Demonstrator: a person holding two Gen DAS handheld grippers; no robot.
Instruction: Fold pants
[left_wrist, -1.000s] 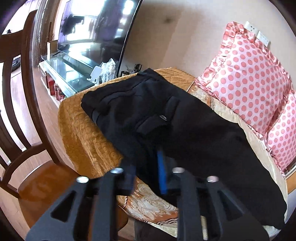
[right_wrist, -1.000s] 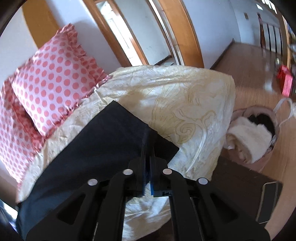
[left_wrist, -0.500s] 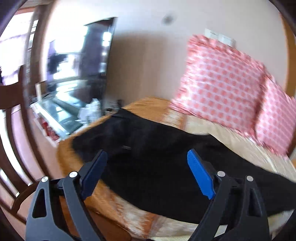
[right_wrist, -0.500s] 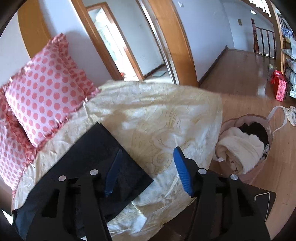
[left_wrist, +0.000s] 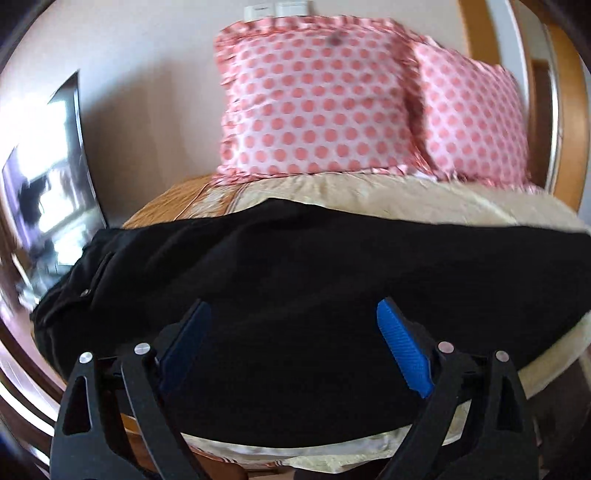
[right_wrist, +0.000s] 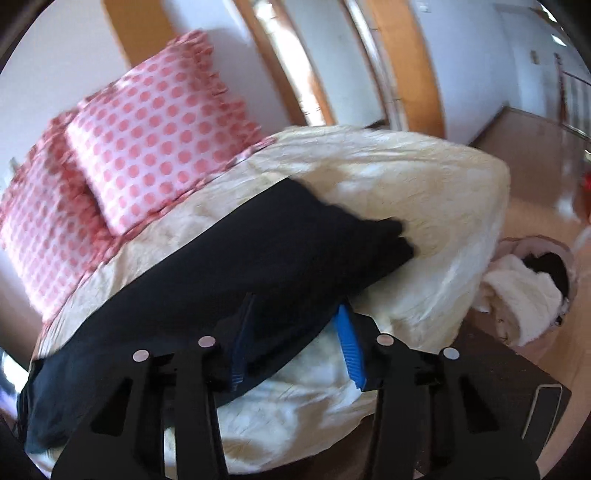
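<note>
Black pants (left_wrist: 314, 258) lie lengthwise across a cream and gold cover (left_wrist: 406, 195), waist end to the left. My left gripper (left_wrist: 291, 310) hovers over the middle of the pants, jaws wide and still opening, blue pads (left_wrist: 402, 350) apart from the cloth. In the right wrist view the pants (right_wrist: 258, 251) run from lower left to a leg end near the middle. My right gripper (right_wrist: 295, 306) sits at their near edge, jaws closing. The edge of the fabric lies between its pads (right_wrist: 349, 347), which are not pressing on it.
Two pink polka-dot pillows (left_wrist: 314, 103) lean on the wall behind the pants. A TV screen (left_wrist: 48, 155) stands at the left. A basket with white and dark laundry (right_wrist: 532, 280) sits on the wooden floor at the right, near a dark surface bearing a phone (right_wrist: 543, 410).
My left gripper let go of the waist end, opened wide and swung right along the pants. My right gripper released the leg end, opened, then narrowed again around the pants' near edge.
</note>
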